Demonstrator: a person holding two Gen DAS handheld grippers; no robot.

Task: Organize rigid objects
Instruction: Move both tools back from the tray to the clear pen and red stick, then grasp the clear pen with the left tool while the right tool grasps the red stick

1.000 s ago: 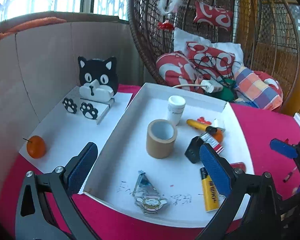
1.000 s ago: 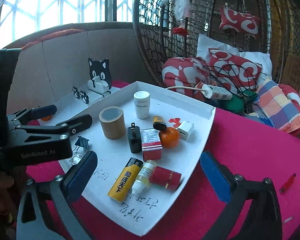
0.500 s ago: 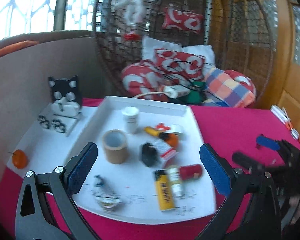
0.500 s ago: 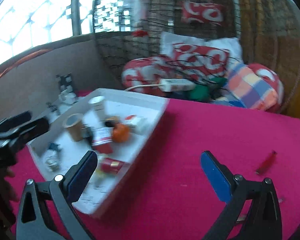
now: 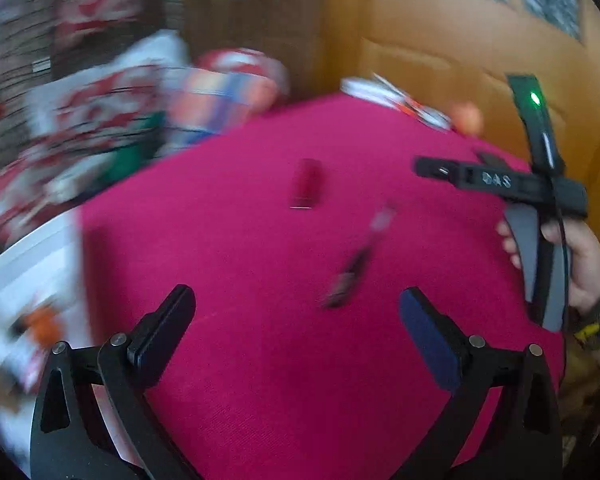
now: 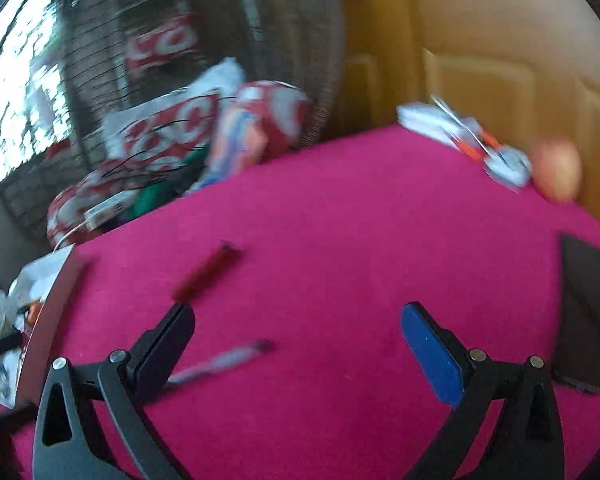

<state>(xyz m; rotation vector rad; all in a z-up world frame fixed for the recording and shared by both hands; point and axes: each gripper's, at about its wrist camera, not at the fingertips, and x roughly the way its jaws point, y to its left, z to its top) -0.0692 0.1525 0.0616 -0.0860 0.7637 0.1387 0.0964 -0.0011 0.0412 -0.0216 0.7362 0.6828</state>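
L gripper (image 5: pixel 296 324): fingers spread wide, nothing btwn them; over bare desk (image 5: pixel 260 400).
R gripper (image 6: pixel 298 330): fingers also released, empty. Seen in L view off to the right, held by a hand (image 5: pixel 580 264).
Red stick (image 6: pixel 206 270): small dark-red item, lying flat just ahead of R's left finger, apart from it. In L view well ahead of the fingers.
Pen (image 6: pixel 220 362): pale, blurred; one end just beside R's left finger, rest runs into the gap. Touching? can't tell.
White tray (image 6: pixel 48 312): far left of both grippers, rim only; contents smeared, unreadable.
Black slab (image 6: pixel 584 316): flat, dark, beyond R's right finger; prob. a phone, not sure.
Apple-like fruit (image 6: pixel 556 172): far right desk edge, by papers.
View: heavy motion blur both cams.
Step (guess): reaching for loose bits on the cloth, to go to the tray.
Risks: pen & stick lie flat, thin → fingers may scrape cloth or pinch air; pen round, could roll off when nudged. Fast approach + blur → misjudged aim. Grippers close together → could clash.
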